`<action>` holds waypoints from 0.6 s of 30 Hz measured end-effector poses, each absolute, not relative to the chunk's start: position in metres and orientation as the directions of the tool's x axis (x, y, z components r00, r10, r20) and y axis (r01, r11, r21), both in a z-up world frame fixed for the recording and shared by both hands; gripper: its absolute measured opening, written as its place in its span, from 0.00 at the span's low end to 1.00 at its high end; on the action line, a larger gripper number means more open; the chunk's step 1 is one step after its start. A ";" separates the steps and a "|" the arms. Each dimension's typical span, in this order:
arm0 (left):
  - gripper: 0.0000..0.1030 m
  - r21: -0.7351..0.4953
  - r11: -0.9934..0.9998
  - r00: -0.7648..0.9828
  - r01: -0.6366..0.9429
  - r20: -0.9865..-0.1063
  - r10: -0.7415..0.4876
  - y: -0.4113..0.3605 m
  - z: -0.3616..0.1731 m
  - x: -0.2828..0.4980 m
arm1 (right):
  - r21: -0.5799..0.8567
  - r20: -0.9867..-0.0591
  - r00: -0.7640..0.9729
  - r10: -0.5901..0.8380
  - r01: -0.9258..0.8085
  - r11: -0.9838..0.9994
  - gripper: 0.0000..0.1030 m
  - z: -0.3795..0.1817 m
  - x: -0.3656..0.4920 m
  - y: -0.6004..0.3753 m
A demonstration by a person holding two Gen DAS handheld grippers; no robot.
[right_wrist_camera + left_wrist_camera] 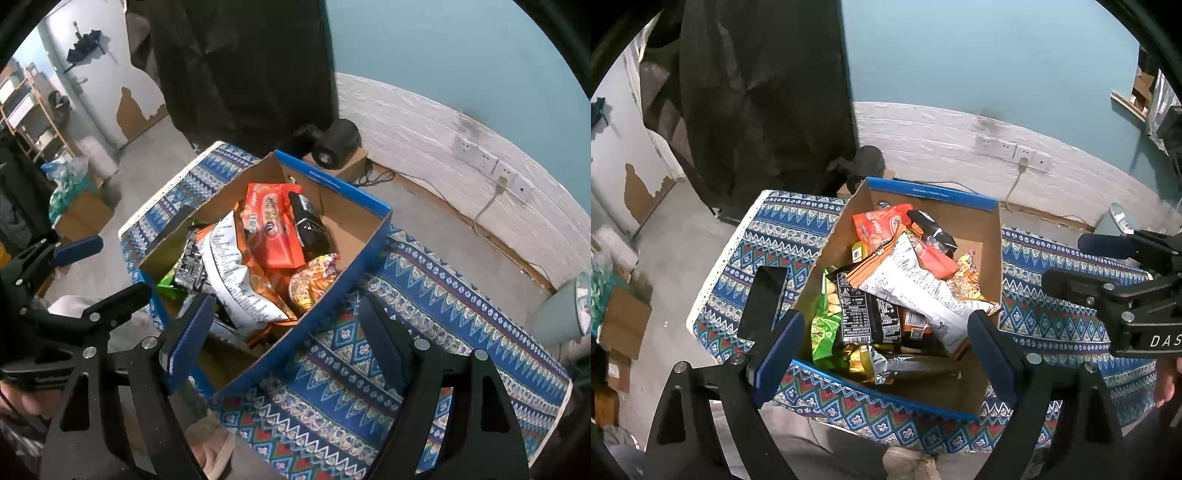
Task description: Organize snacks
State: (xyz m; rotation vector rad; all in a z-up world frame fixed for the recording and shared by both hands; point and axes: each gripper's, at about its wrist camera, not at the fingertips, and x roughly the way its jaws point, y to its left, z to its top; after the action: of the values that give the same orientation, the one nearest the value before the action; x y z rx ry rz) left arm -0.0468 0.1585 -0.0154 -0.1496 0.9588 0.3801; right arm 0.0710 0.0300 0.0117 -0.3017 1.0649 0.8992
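A cardboard box (979,229) with a blue rim stands on a patterned cloth table and holds several snack packs. On top lie a white and orange chip bag (916,284), an orange-red pack (882,225), a black pack (868,314) and a green bag (823,325). My left gripper (886,350) is open and empty above the box's near edge. My right gripper (288,339) is open and empty over the box's (354,236) near right corner, with the chip bag (236,273) just ahead. Each gripper shows at the edge of the other's view.
The patterned blue cloth (424,295) covers the table on both sides of the box. A black phone-like slab (764,302) lies left of the box. A grey bin (561,310) stands on the floor at the right. Cardboard boxes (624,321) sit on the floor at the left.
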 end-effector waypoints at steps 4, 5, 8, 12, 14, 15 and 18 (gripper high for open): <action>0.88 0.054 0.923 0.507 -0.382 -0.823 0.258 0.158 -0.015 -0.048 | 0.192 -0.852 0.186 0.489 -0.757 0.624 0.78 0.013 0.071 0.029; 0.88 0.056 0.922 0.507 -0.383 -0.822 0.261 0.158 -0.015 -0.048 | 0.191 -0.853 0.187 0.488 -0.757 0.625 0.78 0.013 0.071 0.029; 0.88 0.051 0.923 0.509 -0.382 -0.822 0.256 0.158 -0.015 -0.049 | 0.193 -0.851 0.188 0.490 -0.756 0.626 0.78 0.015 0.071 0.029; 0.88 0.047 0.923 0.510 -0.383 -0.822 0.253 0.158 -0.014 -0.050 | 0.192 -0.851 0.188 0.490 -0.757 0.625 0.78 0.014 0.071 0.029; 0.88 0.046 0.924 0.505 -0.380 -0.827 0.249 0.158 -0.015 -0.049 | 0.191 -0.852 0.189 0.489 -0.756 0.626 0.78 0.014 0.071 0.028; 0.88 0.044 0.925 0.502 -0.378 -0.829 0.245 0.157 -0.015 -0.048 | 0.192 -0.852 0.189 0.489 -0.756 0.626 0.78 0.014 0.071 0.028; 0.88 0.041 0.927 0.496 -0.374 -0.835 0.237 0.156 -0.017 -0.048 | 0.193 -0.852 0.189 0.488 -0.754 0.628 0.78 0.016 0.073 0.028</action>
State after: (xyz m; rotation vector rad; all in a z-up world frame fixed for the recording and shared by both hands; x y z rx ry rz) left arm -0.0477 0.1561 -0.0174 -0.1528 0.9853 0.3718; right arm 0.0731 0.0277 0.0161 -0.2967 1.0631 0.8914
